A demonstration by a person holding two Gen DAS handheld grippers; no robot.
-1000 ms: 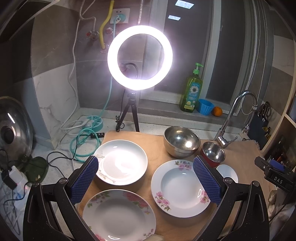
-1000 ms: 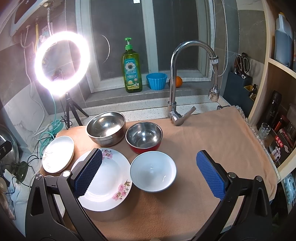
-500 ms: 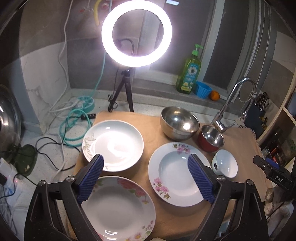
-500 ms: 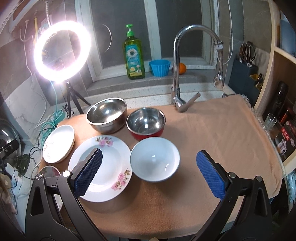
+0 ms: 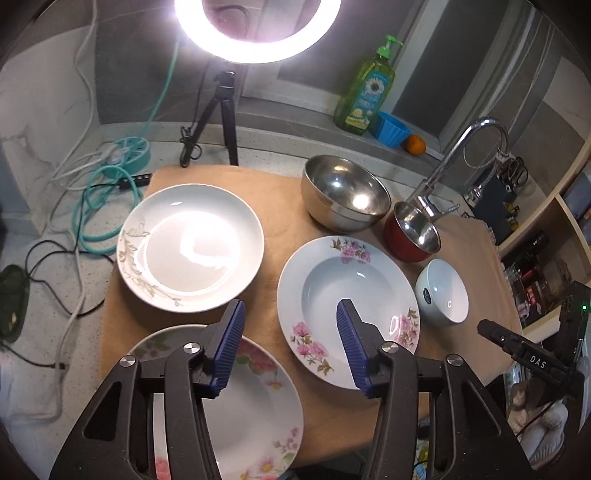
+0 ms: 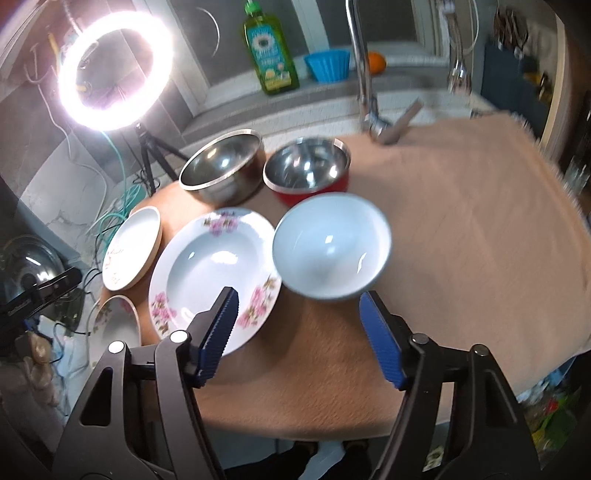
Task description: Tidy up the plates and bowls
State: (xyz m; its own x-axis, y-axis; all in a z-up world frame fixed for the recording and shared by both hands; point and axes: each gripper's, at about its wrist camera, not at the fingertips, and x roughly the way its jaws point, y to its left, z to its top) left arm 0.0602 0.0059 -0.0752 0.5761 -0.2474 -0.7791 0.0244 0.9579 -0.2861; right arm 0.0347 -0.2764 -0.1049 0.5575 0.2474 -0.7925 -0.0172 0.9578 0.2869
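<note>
On the tan cloth [image 6: 461, 229] lie a gold-leaf white plate [image 5: 190, 247], a floral plate [image 5: 258, 406] nearest me, a deep pink-flowered plate [image 5: 332, 273], a large steel bowl [image 5: 345, 197], a red bowl with a steel inside [image 5: 413, 232] and a small white bowl [image 5: 441, 291]. My left gripper [image 5: 290, 304] hovers over the deep plate's left rim, its jaws closing and pressing on nothing. My right gripper [image 6: 298, 293] hangs at the near rim of the white bowl [image 6: 330, 243], beside the deep plate [image 6: 210, 266]. Its jaws are closing too, with no contact.
A lit ring light [image 5: 258, 33] on a tripod stands behind the plates, with cables [image 5: 103, 206] to its left. The faucet [image 5: 461, 155] rises behind the bowls. Soap bottle [image 6: 269, 51], blue cup and orange sit on the sill; shelves [image 5: 546, 236] stand at the right.
Both grippers have sunk and tipped downward toward the dishes. Each pair of jaws has narrowed. The dishes have not moved.
</note>
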